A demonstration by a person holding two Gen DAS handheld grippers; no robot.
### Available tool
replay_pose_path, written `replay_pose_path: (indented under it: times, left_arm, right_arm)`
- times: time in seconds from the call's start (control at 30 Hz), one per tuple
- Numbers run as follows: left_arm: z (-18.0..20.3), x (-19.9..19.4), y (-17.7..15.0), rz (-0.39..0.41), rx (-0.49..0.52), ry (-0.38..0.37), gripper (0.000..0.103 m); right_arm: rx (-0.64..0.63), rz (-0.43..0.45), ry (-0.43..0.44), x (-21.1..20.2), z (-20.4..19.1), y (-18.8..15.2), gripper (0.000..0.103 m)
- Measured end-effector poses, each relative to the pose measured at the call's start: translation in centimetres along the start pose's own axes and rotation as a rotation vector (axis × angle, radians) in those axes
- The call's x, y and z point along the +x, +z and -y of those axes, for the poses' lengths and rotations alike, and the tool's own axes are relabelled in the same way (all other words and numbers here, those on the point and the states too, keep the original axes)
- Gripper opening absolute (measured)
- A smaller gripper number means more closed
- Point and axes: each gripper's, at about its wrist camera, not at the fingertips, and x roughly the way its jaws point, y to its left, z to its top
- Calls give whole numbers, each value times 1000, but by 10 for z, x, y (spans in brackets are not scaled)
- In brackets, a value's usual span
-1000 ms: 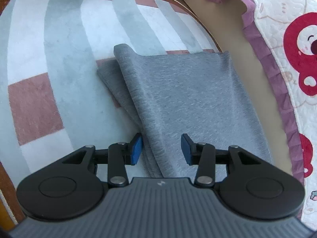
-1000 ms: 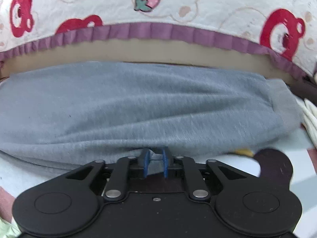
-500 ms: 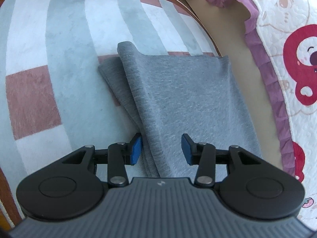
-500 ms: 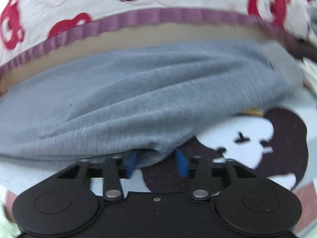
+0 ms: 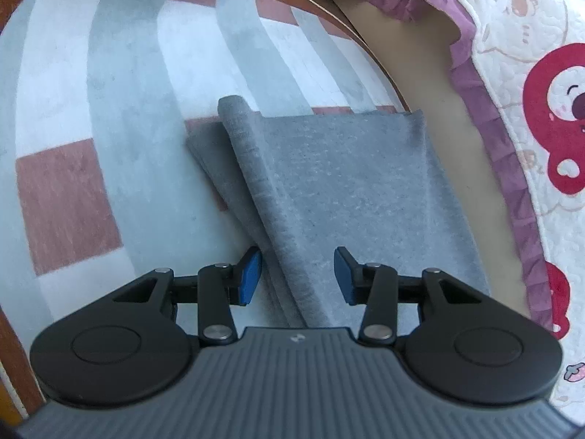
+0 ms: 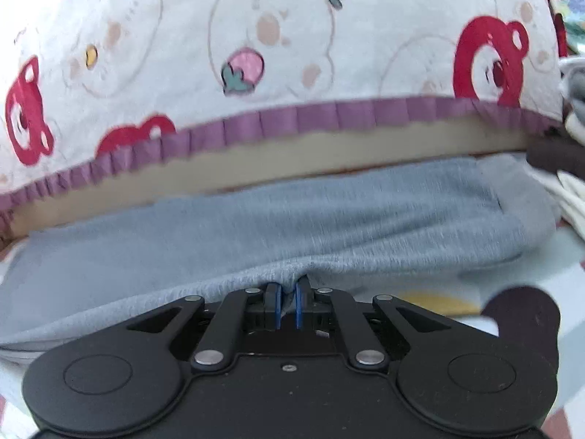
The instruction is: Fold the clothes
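Two tongs: left tongs (image 5: pixel 297 274) apart over grey garment (image 5: pixel 340 183); right tongs (image 6: pixel 287 305) just closed, clamped on garment's 6 o'clock edge, rug (image 5: pixel 120 109) beneath.

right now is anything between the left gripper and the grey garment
Nothing visible. The grey garment lies on the rug straight ahead of the open left gripper, its folded edge running between the fingertips. The right gripper is already shut on it.
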Motion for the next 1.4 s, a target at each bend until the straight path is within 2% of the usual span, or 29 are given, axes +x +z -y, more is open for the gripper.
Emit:
replay_pose_path:
  times: [0.17, 0.23, 0.27, 0.3, 0.33, 0.4, 0.53, 0.67, 0.73, 0.83, 0.9, 0.97, 1.03, 1.1, 1.2, 1.27, 1.33, 1.37, 1.4]
  left_arm:
    - [6, 6, 1, 38, 19, 2, 54]
    - [12, 12, 3, 55, 51, 7, 53]
    - [16, 16, 5, 60, 82, 14, 46]
    - [20, 20, 8, 59, 131, 30, 30]
    - [25, 24, 10, 58, 182, 49, 7]
    - [30, 26, 10, 77, 237, 55, 7]
    - [35, 13, 11, 136, 219, 11, 6]
    - [55, 4, 8, 184, 313, 40, 6]
    - [59, 10, 4, 166, 349, 86, 6]
    - [50, 24, 2, 110, 318, 130, 6]
    - [44, 26, 4, 93, 295, 133, 6]
    - [40, 25, 7, 85, 275, 109, 7]
    - [37, 27, 7, 76, 270, 100, 9]
    - [38, 28, 5, 77, 275, 90, 11]
    - [43, 29, 0, 86, 283, 76, 23]
    - [44, 30, -1, 86, 275, 67, 37]
    - [41, 32, -2, 93, 241, 47, 43]
    - [40, 33, -2, 101, 223, 40, 44]
    - [38, 33, -2, 110, 208, 32, 45]
  right_arm:
    - [-11, 27, 25, 0, 1, 14, 7]
    - [-10, 24, 34, 3, 3, 18, 7]
    - [-11, 22, 38, 5, 3, 21, 7]
    - [-9, 21, 44, 7, 3, 24, 7]
    - [-7, 20, 50, 8, 4, 26, 7]
    - [0, 18, 66, 10, 5, 31, 7]
    - [3, 8, 98, 9, 12, 28, 8]
    - [-122, -39, 9, 21, -2, 18, 8]
    - [-142, -66, -9, 29, -7, 18, 9]
    - [-129, -116, -19, 41, -8, 19, 10]
    - [-107, -139, -25, 45, -4, 17, 15]
    - [-69, -146, -26, 46, 1, 13, 17]
    - [-44, -166, -40, 48, 4, 8, 25]
    - [-7, -191, -53, 50, 8, 3, 40]
    - [114, -246, -20, 55, 19, -7, 54]
    - [186, -296, 10, 62, 27, -15, 57]
    - [192, -279, 5, 64, 29, -22, 59]
    - [154, -259, 9, 62, 26, -22, 58]
    - [114, -239, 13, 60, 24, -23, 54]
